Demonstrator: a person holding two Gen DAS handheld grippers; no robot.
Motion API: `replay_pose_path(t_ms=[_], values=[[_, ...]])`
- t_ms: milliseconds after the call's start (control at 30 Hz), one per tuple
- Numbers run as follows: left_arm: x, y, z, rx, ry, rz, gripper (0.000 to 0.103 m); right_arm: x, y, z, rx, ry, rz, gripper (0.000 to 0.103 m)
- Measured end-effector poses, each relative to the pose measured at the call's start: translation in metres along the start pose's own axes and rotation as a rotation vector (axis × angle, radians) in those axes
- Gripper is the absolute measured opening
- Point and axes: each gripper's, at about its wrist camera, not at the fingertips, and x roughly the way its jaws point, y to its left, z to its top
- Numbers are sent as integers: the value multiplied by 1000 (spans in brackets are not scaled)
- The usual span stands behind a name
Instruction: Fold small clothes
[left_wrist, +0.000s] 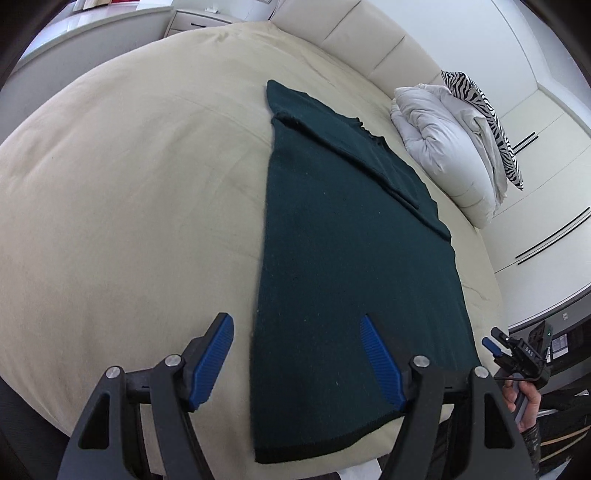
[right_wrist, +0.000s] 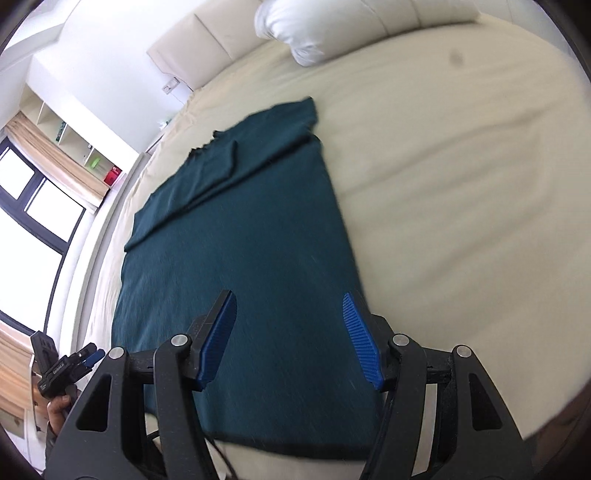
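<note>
Both the left gripper and right gripper hung with fingers apart, empty, above the dark green sweater. The folded-in sleeve lay loose — lifting the hem unevenly would likely spill it onto the bed.

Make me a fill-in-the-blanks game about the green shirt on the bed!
1. The dark green shirt lies on a bed with a ____ coloured sheet.
2. The left gripper has its jaws ____, with nothing between them.
3. The pads on the right gripper are coloured ____.
4. The pillow on the white duvet has ____ stripes.

Missing words: cream; open; blue; zebra
</note>
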Motion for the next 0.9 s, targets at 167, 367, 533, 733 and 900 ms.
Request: replay_pose_path(t_ms=[167,367,533,733,900], values=[[9,4,-14,-2,88,-14,74,-3,-42,-28,124,87,22,58],[4,16,-26,-50,135,-94,71,-8,-67,-44,193,96,110,57],[4,21,-28,-87,166,-114,58,-12,-71,-48,206,114,144,57],[3,28,-29,-140,192,-119,41,-9,-65,-43,227,127,157,57],[5,22,-31,-135,209,-118,31,-13,-67,-45,248,151,148,55]])
